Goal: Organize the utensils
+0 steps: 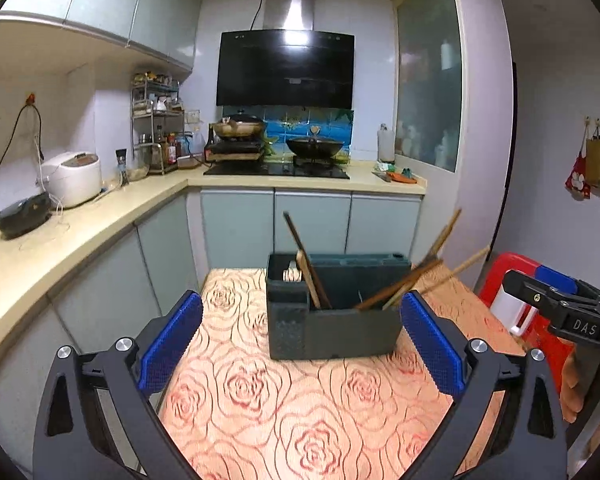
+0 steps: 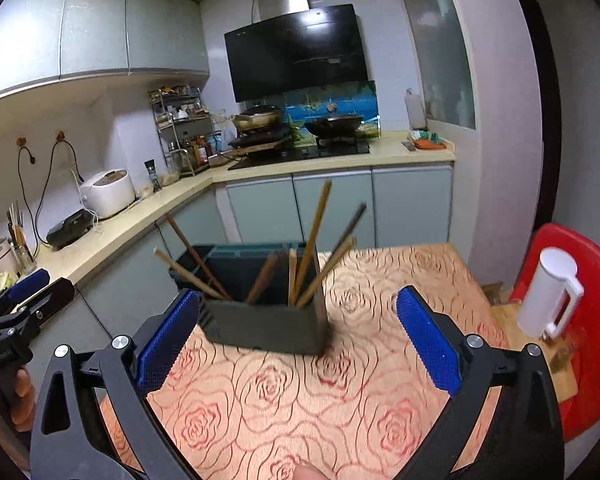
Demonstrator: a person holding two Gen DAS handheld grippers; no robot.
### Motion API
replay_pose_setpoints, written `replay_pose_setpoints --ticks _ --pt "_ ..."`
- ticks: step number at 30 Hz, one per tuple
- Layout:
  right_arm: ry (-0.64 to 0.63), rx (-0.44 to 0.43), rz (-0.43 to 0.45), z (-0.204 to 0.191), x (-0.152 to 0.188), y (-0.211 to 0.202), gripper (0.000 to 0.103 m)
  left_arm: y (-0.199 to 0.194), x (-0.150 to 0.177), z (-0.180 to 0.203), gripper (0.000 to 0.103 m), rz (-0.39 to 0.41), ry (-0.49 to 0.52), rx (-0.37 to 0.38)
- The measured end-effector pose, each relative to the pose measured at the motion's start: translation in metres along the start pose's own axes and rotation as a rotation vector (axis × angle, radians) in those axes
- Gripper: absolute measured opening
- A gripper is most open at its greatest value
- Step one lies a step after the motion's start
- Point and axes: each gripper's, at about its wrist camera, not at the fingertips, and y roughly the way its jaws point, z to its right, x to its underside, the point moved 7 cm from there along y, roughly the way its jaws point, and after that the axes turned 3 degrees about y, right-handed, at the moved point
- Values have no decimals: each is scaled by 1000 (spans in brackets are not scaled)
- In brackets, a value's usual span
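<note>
A dark green utensil holder (image 1: 332, 320) stands on the rose-patterned tablecloth (image 1: 300, 408). Several wooden chopsticks (image 1: 404, 284) lean inside it, some left, some right. It also shows in the right wrist view (image 2: 268, 324) with its chopsticks (image 2: 312, 240). My left gripper (image 1: 300, 344) is open and empty, just in front of the holder. My right gripper (image 2: 300, 340) is open and empty, also in front of the holder. The right gripper shows at the right edge of the left wrist view (image 1: 560, 304); the left gripper shows at the left edge of the right wrist view (image 2: 16, 308).
A red plastic stool (image 2: 592, 320) with a white jug (image 2: 548, 292) stands right of the table. A kitchen counter (image 1: 60, 240) runs along the left with a rice cooker (image 1: 74, 178). A stove with pans (image 1: 276, 148) lies beyond the table.
</note>
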Motion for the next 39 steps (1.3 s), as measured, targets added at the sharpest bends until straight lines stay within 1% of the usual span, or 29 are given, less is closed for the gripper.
replay_pose_setpoints --ticks 4,11,17,24,29,36,39 --pt "18 9 -21 2 23 -3 96 -6 24 3 96 -12 29 -23" --pt "-42 32 -46 -10 65 -15 96 -15 60 8 96 -45 33 -27" --pt "-111 61 -52 -19 84 -22 96 -17 78 11 96 -61 36 -48" --pt "-114 63 -51 -22 96 -24 96 -15 87 14 96 -68 51 -72" --pt "-119 68 -60 -22 101 -21 96 -12 88 16 96 -75 54 -67" --pt "-107 61 -48 -22 94 -22 96 -10 82 20 96 -69 66 -66" --pt "-108 51 -27 -26 86 -23 96 -11 74 22 96 -50 73 -71"
